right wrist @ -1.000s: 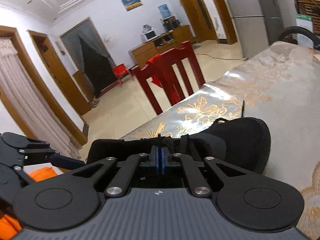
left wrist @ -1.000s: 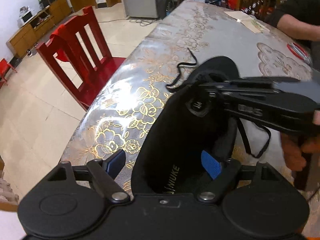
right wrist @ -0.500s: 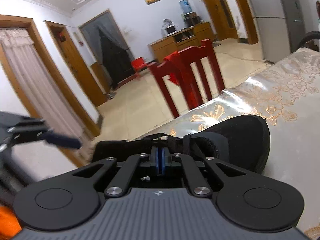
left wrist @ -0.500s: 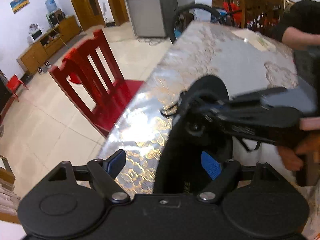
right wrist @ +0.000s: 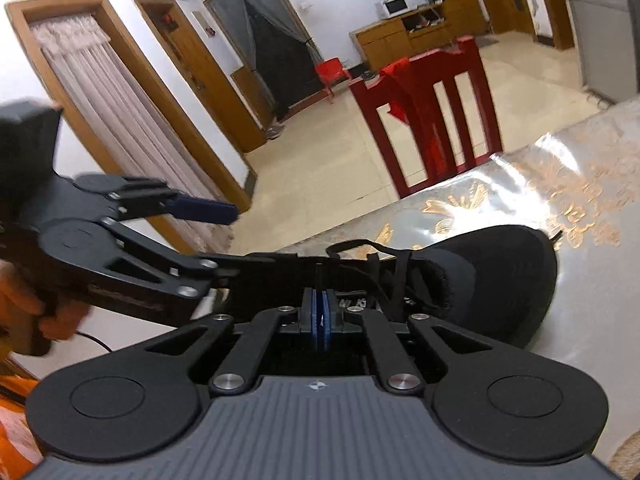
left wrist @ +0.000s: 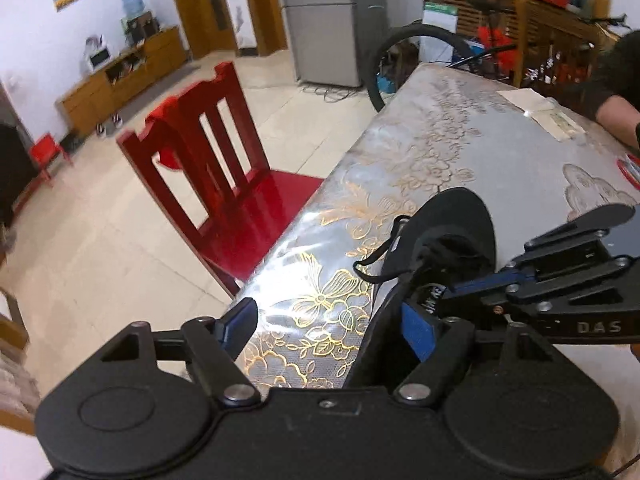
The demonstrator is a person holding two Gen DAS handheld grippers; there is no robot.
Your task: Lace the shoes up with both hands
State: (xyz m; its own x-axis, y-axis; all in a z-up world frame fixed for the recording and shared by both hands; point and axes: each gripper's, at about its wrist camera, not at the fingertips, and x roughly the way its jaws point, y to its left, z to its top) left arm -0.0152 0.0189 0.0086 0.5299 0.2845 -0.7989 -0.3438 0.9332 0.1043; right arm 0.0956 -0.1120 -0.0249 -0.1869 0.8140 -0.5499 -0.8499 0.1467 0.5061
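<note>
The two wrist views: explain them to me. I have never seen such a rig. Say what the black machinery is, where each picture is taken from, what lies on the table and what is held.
There is no robot here. A person holds a hand tool with two fingers in each hand, and each tool carries a wide-angle camera that looks along its fingers.

One picture looks out from the left gripper, the other from the right gripper, and each view also shows the other tool.

On the flowered table lies a black shoe with a loose black lace.

The left gripper's jaws are closing with the shoe's side wall between them. The right gripper is shut at the shoe's tongue. I cannot tell whether it pinches the lace.
</note>
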